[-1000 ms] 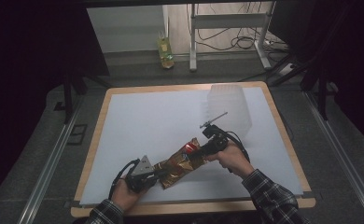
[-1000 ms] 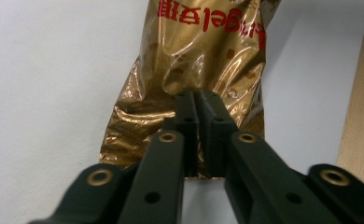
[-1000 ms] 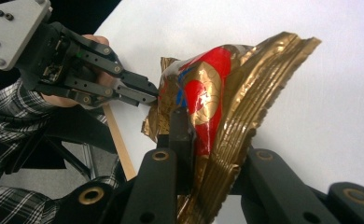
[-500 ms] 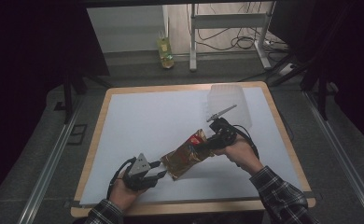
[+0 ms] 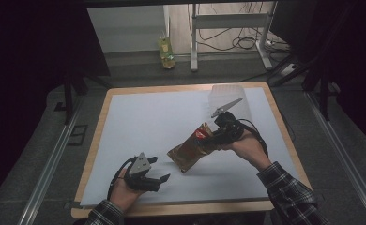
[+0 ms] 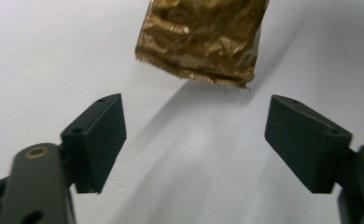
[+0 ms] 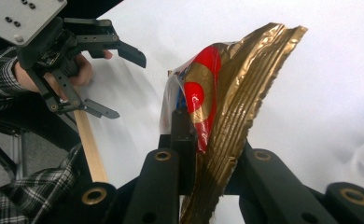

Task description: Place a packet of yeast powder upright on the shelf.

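A crinkled gold snack bag (image 5: 190,151) with a red label hangs tilted above the white table top. My right gripper (image 5: 210,139) is shut on its upper end. In the right gripper view the jaws (image 7: 208,154) pinch the pleated bag (image 7: 231,88). My left gripper (image 5: 158,169) rests low at the front left, apart from the bag. Its jaws have just been opening and stand open with nothing between them. In the left gripper view the gap (image 6: 196,140) shows bare table, and the bag's bottom edge (image 6: 203,39) floats ahead of it. The right gripper view shows the left gripper (image 7: 129,86) farther off.
A translucent plastic container (image 5: 230,99) stands at the table's back right, just behind the right gripper. The wooden table rim (image 5: 171,208) runs along the front. A yellow bottle (image 5: 165,49) and metal frame legs (image 5: 194,42) stand on the floor beyond the table.
The left gripper has let go of the bag's lower end and opened. The right gripper has lifted the bag up and off the table.
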